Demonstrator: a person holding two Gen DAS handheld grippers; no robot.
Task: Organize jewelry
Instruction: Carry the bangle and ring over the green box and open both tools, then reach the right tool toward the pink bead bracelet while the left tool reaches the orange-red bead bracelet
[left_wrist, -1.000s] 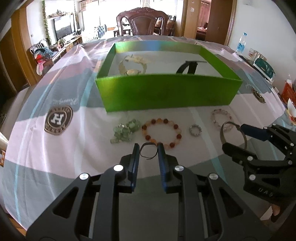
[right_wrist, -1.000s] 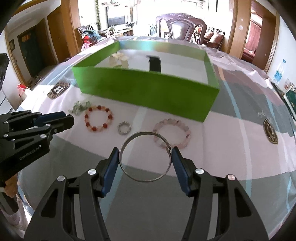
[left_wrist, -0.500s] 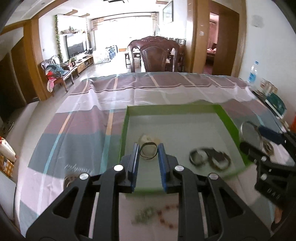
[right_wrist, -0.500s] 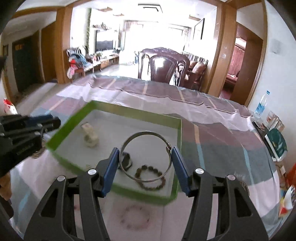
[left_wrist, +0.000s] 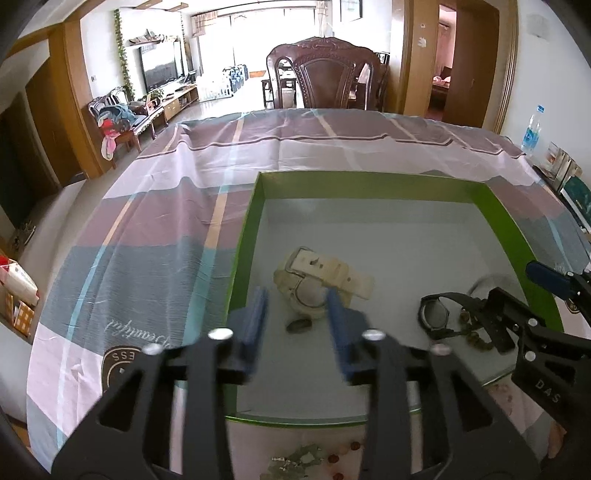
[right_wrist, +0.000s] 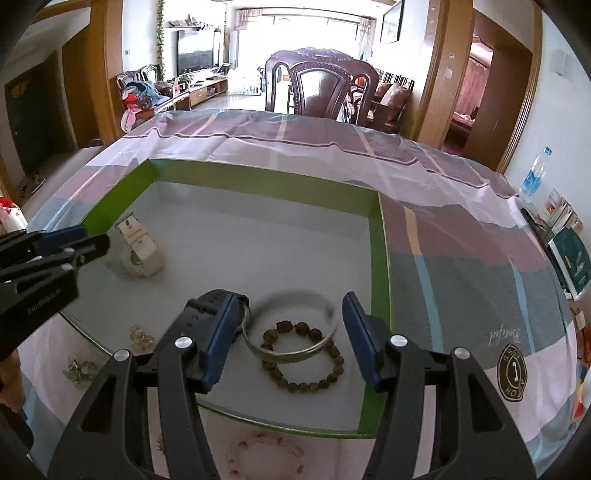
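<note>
Table (right_wrist: 443, 206), green box (right_wrist: 384, 258) on it, both tongs over the box floor.

Right tongs (right_wrist: 290, 325): apart. The silver bangle (right_wrist: 295, 294) looks clear of both pads, blurred, lying partly over the bead bracelet (right_wrist: 306, 384) by the black watch (left_wrist: 436, 314). It is roughly flat, opening up, with no real long axis.

Left tongs (left_wrist: 297, 306): apart, jaws have just been opening, nothing between them. The small dark ring (left_wrist: 299, 326) is on the box floor just in front of the cream watch (left_wrist: 317, 280). It is blurred and near flat, its long axis across the view.

My read is a drop-off step. Lift straight up, stay clear of the box rim and the other tongs, and don't drag the pieces.
</note>
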